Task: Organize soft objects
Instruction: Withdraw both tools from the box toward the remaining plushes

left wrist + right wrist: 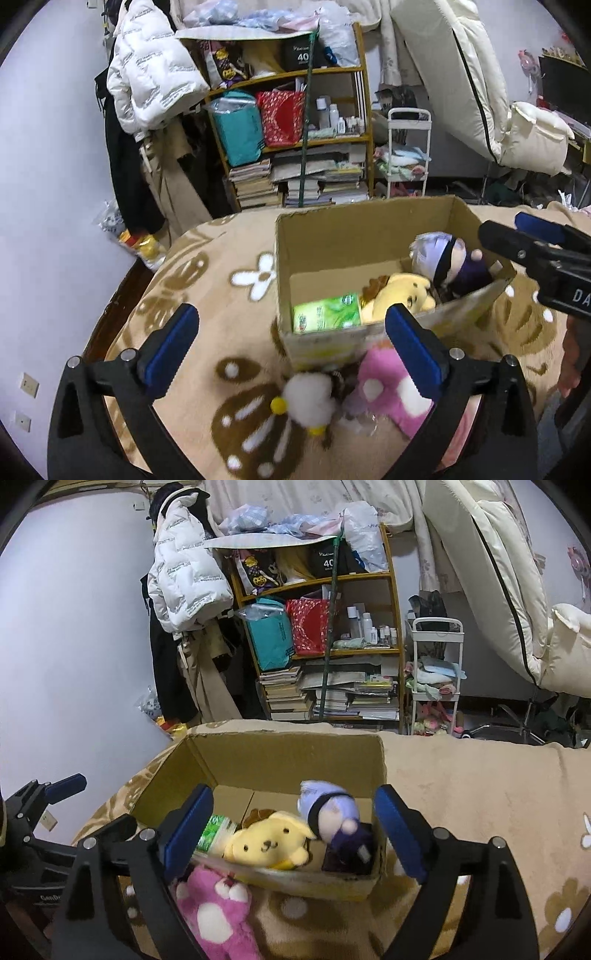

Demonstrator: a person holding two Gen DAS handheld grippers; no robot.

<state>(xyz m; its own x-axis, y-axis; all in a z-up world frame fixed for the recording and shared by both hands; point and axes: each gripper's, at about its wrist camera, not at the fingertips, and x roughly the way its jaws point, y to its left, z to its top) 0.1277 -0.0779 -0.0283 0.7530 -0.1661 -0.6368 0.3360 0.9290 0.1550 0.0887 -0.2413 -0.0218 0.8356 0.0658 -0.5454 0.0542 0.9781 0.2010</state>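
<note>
A cardboard box (332, 236) (266, 757) stands on the flower-patterned blanket. Inside lie a yellow dog plush (399, 295) (266, 843), a lavender-haired doll in dark clothes (447, 258) (332, 812) and a green tissue pack (327, 314) (214, 832). In front of the box lie a pink bear plush (391, 391) (218, 912) and a small white fluffy toy with yellow bits (308, 400). My left gripper (299, 354) is open and empty above the white toy. My right gripper (291, 827) is open and empty over the box's near side; it shows in the left wrist view (535, 251).
The blanket (461, 794) covers a round table beside a white wall. Behind stand a wooden shelf (291, 133) with bags, bottles and stacked books, a hanging white jacket (151, 62), a white cart (436, 672) and cream bedding (517, 590).
</note>
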